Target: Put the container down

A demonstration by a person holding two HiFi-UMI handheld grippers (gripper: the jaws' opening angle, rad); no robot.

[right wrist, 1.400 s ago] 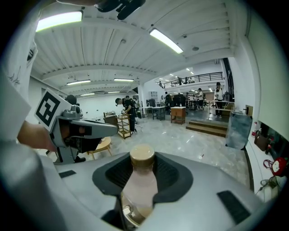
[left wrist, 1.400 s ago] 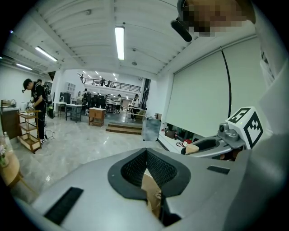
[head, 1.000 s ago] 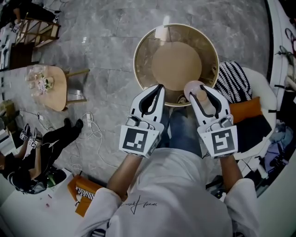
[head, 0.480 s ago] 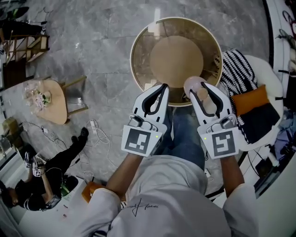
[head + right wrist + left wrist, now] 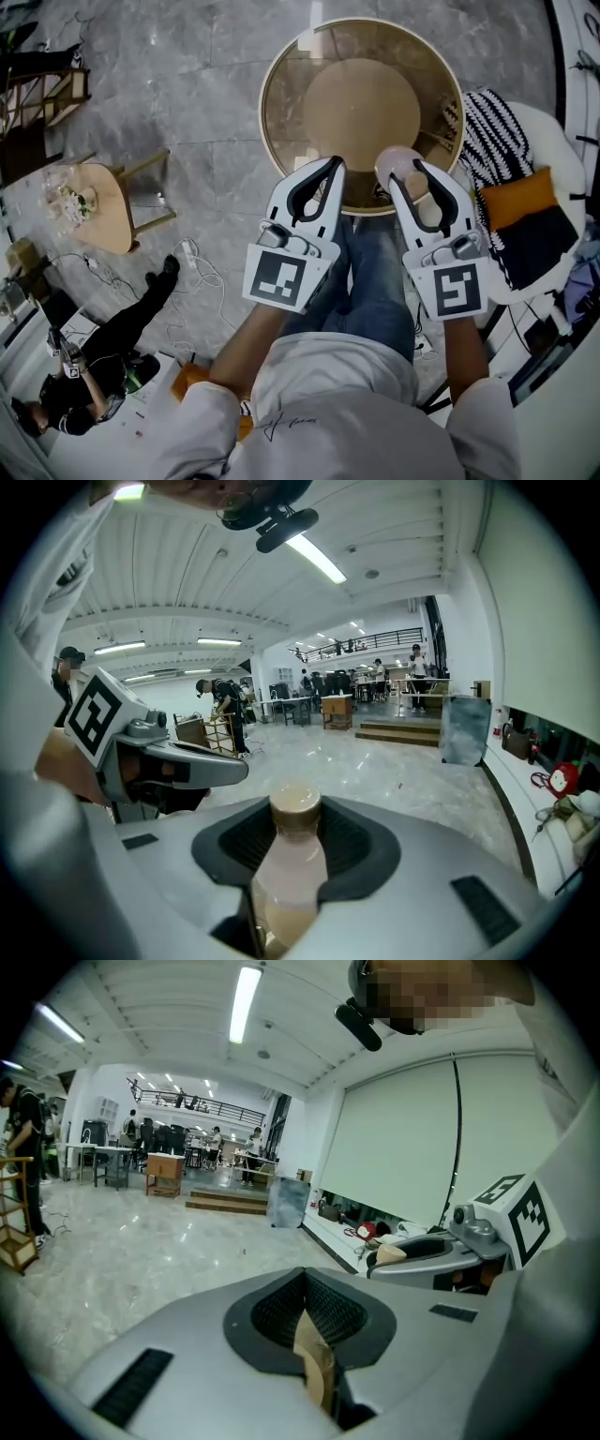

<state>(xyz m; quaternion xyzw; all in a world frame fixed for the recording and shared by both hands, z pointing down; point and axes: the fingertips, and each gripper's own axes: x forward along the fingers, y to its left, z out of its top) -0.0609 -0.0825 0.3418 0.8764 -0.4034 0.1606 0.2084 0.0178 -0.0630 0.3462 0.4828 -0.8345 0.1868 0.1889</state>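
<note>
My right claw point(image 5: 406, 176) pinches a pale bottle point(image 5: 395, 157) with a tan cap, held above the near rim of the round glass-topped table point(image 5: 281, 66). My left claw point(image 5: 333, 169), just left of it, is pressed together.

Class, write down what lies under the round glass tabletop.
Through the glass tabletop a round tan lower shelf shows. The near part is hidden by the left gripper and the right gripper, shut on a pale container.

No legible text, cursive print on the white shirt point(image 5: 361, 398) too small to read
</note>
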